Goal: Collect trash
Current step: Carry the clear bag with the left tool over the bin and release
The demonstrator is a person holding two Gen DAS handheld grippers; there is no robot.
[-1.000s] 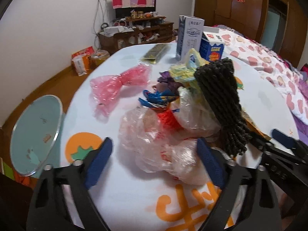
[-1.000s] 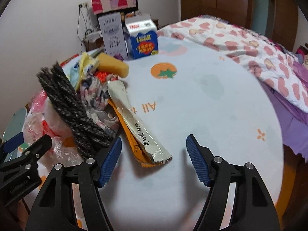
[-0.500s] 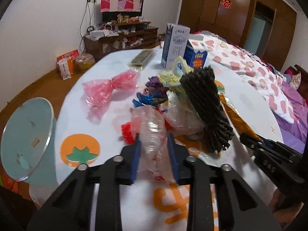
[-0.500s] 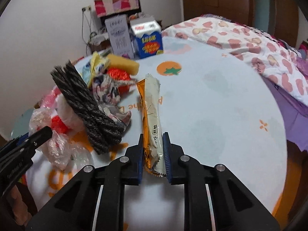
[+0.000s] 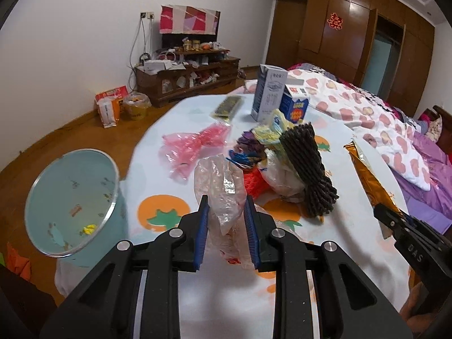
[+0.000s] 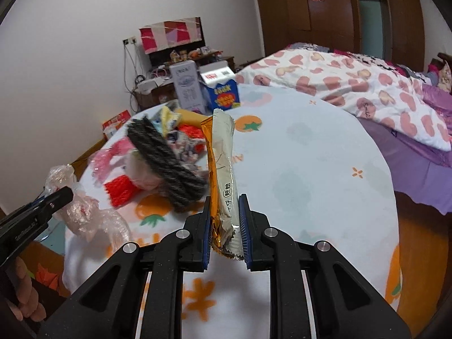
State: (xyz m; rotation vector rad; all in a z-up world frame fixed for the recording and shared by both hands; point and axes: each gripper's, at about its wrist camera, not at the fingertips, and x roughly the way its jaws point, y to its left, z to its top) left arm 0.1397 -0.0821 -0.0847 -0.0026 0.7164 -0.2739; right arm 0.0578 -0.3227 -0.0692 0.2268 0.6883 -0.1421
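"DAS" was embossed on the right gripper (image 6: 225,224), clamped on a silver-orange snack wrapper (image 6: 221,166); left gripper (image 5: 226,227) pinched a crumpled clear plastic bag (image 5: 219,182).

Two fisheye views, each mounted just behind a gripper and angled down across the round table (image 5: 282,305). Left-wrist view: close over the left gripper (image 5: 226,226) at lower centre, faced toward the far wall, with the bin (image 5: 73,200) at left and the right gripper (image 5: 406,240) at the right edge. Right-wrist view: close over the right gripper (image 6: 225,226) at lower centre, faced toward the bed (image 6: 353,90), left gripper (image 6: 36,212) at lower left. Shared by both: the trash pile, dark rope bundle (image 5: 308,166) (image 6: 166,163), two cartons (image 5: 279,99) (image 6: 206,87), shelf at the wall.
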